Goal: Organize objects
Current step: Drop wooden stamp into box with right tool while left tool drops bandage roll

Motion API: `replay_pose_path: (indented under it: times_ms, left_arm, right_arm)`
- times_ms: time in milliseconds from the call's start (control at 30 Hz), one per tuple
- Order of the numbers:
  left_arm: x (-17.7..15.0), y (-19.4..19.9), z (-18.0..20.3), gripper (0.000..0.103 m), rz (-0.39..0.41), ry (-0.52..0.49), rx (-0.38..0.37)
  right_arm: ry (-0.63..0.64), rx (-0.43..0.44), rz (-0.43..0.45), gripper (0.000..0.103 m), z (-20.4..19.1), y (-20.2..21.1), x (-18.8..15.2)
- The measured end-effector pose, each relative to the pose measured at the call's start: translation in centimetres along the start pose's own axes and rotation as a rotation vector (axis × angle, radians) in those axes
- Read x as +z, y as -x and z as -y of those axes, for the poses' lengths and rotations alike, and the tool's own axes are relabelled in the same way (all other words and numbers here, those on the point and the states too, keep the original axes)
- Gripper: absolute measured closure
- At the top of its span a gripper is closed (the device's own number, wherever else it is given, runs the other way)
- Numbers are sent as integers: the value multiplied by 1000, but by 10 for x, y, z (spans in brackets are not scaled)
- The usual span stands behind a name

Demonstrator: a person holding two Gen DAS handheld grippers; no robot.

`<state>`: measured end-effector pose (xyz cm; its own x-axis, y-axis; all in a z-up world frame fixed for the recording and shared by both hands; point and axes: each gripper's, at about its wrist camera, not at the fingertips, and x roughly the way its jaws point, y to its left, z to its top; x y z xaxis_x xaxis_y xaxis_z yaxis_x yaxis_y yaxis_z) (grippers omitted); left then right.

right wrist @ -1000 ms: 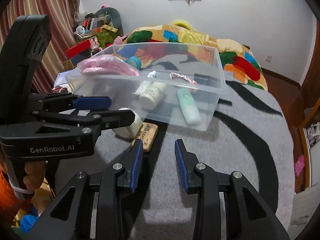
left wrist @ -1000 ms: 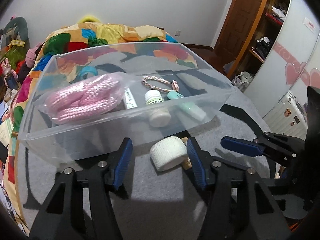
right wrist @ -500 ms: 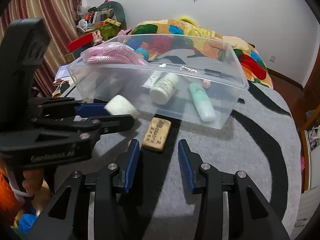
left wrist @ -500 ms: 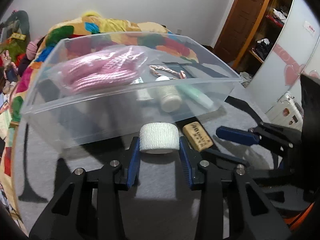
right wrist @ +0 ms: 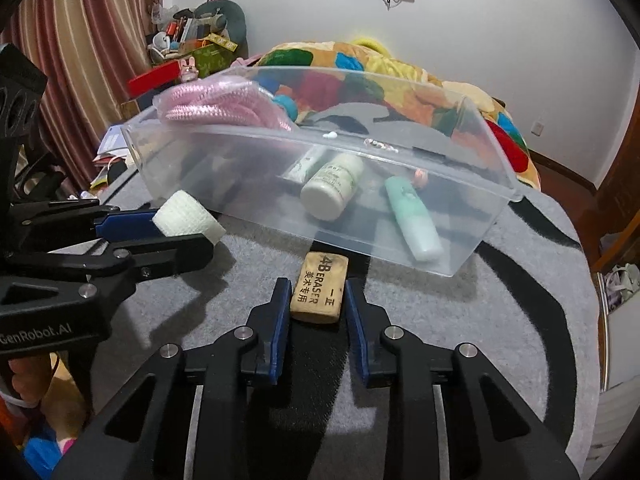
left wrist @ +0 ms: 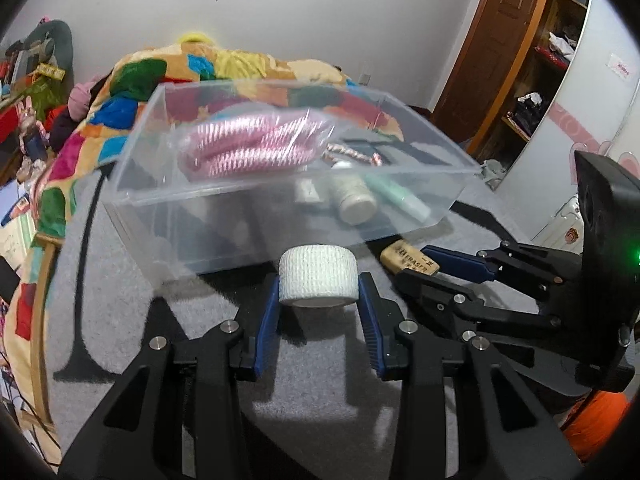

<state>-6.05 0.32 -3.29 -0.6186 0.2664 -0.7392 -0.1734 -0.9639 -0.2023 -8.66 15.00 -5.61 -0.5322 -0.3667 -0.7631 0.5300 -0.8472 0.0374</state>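
Note:
My left gripper (left wrist: 318, 296) is shut on a white bandage roll (left wrist: 318, 276) and holds it above the grey mat, in front of the clear plastic bin (left wrist: 152, 204). The roll also shows in the right wrist view (right wrist: 186, 218). My right gripper (right wrist: 316, 300) is open, its blue pads on either side of a tan 4B eraser (right wrist: 320, 290) that lies on the mat by the bin's near wall (right wrist: 224, 184). The eraser also shows in the left wrist view (left wrist: 408, 260). The bin holds pink rope in a bag (left wrist: 252, 146), a white bottle (right wrist: 332, 186) and a green tube (right wrist: 414, 220).
The grey mat with black stripes (right wrist: 520, 320) covers a round table. A bed with a colourful quilt (left wrist: 132, 80) lies behind the bin. Cluttered shelves (right wrist: 188, 40) stand at the far left, a wooden door (left wrist: 500, 40) at the right.
My left gripper closed on the bandage roll and lifted it off the mat. My right gripper moved forward until its pads flank the eraser.

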Motion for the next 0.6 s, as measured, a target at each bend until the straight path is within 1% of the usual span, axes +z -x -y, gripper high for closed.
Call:
replay_pose_path:
  times_ms: [200, 400, 533, 600]
  left_arm:
    - [15, 21, 10, 65, 65, -28, 4]
    - [34, 38, 20, 65, 134, -64, 12]
    - [52, 37, 24, 65, 162, -83, 28]
    - [62, 30, 25, 65, 154, -87, 32]
  right_arm:
    - [-15, 21, 62, 80, 4, 23, 6]
    - [-29, 37, 146, 80, 5, 50, 16]
    - [-42, 22, 201, 80, 13, 66, 28]
    - [-51, 10, 225, 80, 19, 70, 35]
